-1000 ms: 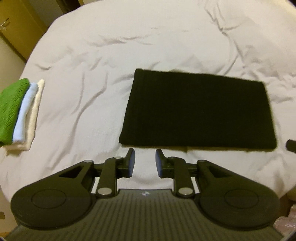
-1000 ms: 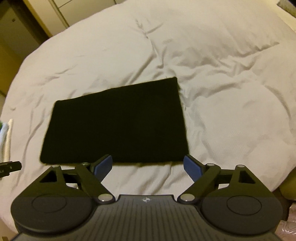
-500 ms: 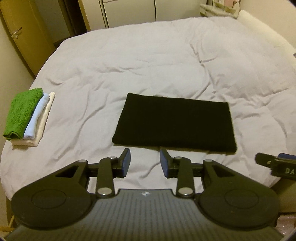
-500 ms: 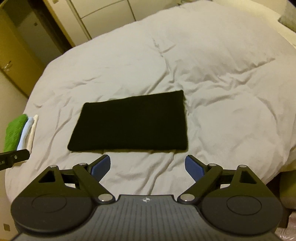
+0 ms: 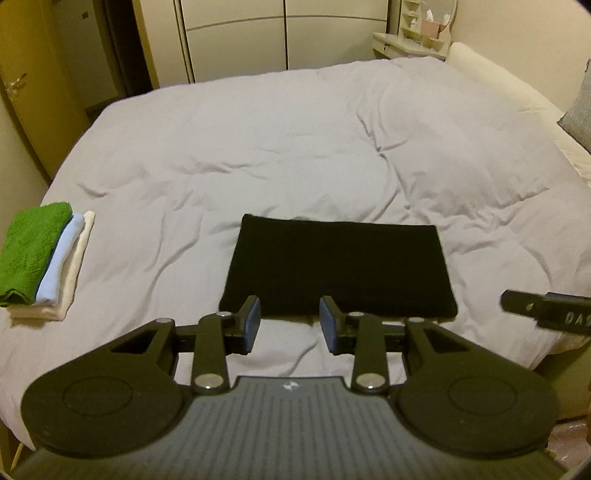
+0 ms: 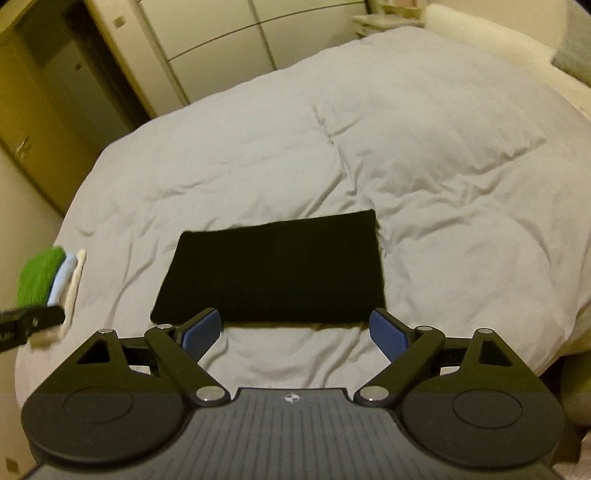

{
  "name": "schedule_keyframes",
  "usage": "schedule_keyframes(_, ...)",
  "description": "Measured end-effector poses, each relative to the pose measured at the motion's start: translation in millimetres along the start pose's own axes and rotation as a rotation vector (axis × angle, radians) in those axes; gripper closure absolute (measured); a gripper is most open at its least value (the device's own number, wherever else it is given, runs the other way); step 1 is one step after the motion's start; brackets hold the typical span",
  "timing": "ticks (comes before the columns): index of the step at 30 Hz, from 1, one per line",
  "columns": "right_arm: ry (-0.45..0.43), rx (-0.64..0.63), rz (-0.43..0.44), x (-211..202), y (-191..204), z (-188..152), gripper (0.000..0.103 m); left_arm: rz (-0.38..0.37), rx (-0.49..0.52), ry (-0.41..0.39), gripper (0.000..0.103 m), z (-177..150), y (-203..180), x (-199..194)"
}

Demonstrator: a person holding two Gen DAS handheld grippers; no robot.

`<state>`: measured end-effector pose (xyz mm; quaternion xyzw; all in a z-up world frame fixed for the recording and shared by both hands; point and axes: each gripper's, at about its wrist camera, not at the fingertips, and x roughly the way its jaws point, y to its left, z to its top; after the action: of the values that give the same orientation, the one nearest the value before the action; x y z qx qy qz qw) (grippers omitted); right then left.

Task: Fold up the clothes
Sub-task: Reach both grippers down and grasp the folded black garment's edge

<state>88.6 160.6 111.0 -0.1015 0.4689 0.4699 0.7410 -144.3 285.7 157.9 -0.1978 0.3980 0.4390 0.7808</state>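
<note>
Pale bedding (image 5: pixel 258 155) is spread beneath a folded black cloth (image 5: pixel 338 267), laid flat near its front edge. Folded clothes (image 5: pixel 44 258) are stacked well apart at left. Left gripper (image 5: pixel 290 321) is held narrowly parted and right gripper (image 6: pixel 295 332) wide, both empty above the bedding.

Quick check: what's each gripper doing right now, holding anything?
Left gripper: open, narrow gap, nothing between the fingers.
Right gripper: open wide, holding nothing.

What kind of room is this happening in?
Most likely a bedroom. A wide bed with a rumpled pale duvet fills the view, tall wardrobe doors stand behind it, and a small stack of folded clothes sits on the bed's edge.
</note>
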Motion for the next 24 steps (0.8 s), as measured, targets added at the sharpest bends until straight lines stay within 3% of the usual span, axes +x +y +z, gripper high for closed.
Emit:
schedule_keyframes(6,0.049,0.203,0.022,39.7,0.0,-6.2,0.013,-0.037,0.059,0.053,0.072,4.3,48.4,42.9)
schedule_keyframes(12,0.049,0.466,0.104,82.5,-18.2,-35.9,0.013,-0.119,0.163,0.099,0.072,-9.8,69.6,107.7)
schedule_keyframes(14,0.044,0.587,0.142,99.2,-34.4,-48.8,0.014,-0.162,0.12,0.15,0.072,-17.3,77.3,134.5)
schedule_keyframes(18,0.001,0.774,0.235,136.6,-62.7,-69.4,0.014,-0.227,-0.071,0.205,0.069,-28.8,94.1,182.2)
schedule_keyframes(24,-0.093,0.859,0.302,200.7,-101.7,-88.2,0.016,-0.249,-0.351,0.141,0.062,-58.4,112.1,250.8)
